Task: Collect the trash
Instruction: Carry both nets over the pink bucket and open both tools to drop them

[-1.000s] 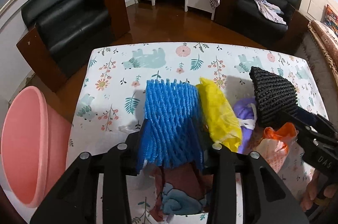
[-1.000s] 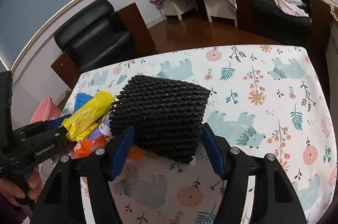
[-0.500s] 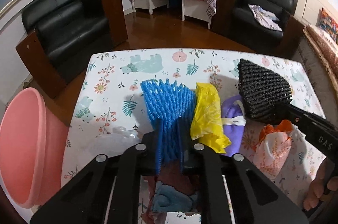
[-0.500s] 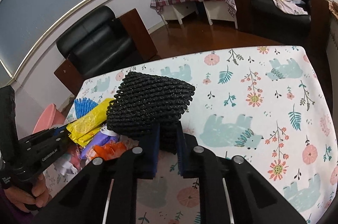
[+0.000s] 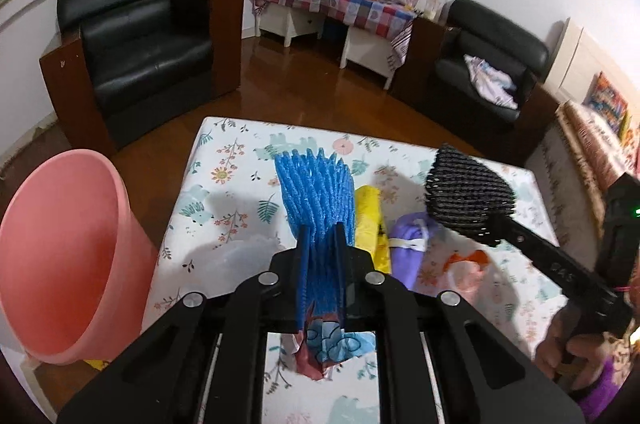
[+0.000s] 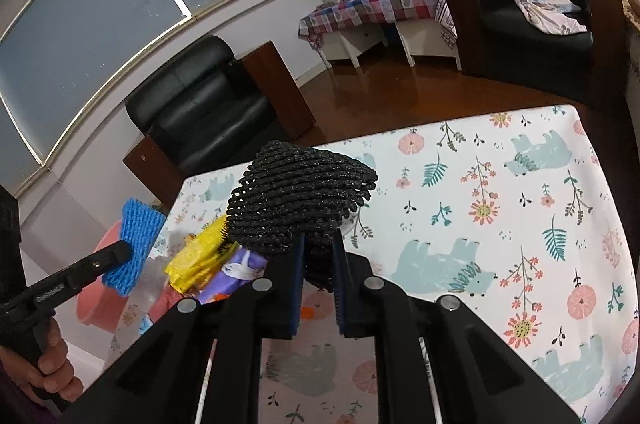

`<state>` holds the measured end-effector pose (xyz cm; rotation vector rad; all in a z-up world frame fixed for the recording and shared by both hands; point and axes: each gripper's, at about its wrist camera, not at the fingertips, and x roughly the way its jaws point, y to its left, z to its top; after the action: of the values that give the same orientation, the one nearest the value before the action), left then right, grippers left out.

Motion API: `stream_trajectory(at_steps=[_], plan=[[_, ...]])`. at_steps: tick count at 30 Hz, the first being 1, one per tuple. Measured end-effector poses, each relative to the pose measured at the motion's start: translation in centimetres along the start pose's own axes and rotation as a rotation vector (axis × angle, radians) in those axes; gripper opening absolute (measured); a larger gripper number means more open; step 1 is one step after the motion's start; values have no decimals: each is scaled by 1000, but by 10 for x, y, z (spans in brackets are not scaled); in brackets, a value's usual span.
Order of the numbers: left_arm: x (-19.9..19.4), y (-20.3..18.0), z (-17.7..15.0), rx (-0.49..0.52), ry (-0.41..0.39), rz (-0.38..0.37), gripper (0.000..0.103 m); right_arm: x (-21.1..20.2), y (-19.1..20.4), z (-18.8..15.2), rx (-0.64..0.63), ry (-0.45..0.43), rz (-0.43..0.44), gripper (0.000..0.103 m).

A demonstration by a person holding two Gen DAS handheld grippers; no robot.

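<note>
Two hand-held grippers each hold a piece of foam netting above the counter with its flowered cloth.

From the left wrist, the left hand-held gripper has its jaws narrowed onto a blue foam net, which fans out past the fingertips. Below and just to its right lie a yellow wrapper, a purple bag and an orange-and-white bag, bunched together. A red-and-blue wrapper lies under the gripper. A pink bin stands off the counter's left edge. The right hand-held gripper comes in from the right, clamped on a black foam net.

From the right wrist, the right hand-held gripper's jaws are pinched narrow on the black net, held clear of the cloth. The left gripper with the blue net shows at left, the pink bin behind it.
</note>
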<state>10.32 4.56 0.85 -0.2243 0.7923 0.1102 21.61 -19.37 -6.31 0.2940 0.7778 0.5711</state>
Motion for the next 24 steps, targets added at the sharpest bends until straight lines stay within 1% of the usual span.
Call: stream_trajectory(at_steps=[6,10,14,20,24], plan=[[-30,0,1,11,-62,-30,10,-22,14,-4,-24,-22,-4,12],[-49,8,-1,-2,-101,-49,10,-41,20,-8,-14,-29,-10,12],[-62,18,-4,-10,-121,-58,10,-59,33,-11,-34,-41,-26,12],[-78,39,-13,-30,-140,-70,10,-78,65,-19,-69,-47,-23,12],[-86,57,-18,-48,-149,-60,10,-81,96,-24,-105,-36,-6,12]])
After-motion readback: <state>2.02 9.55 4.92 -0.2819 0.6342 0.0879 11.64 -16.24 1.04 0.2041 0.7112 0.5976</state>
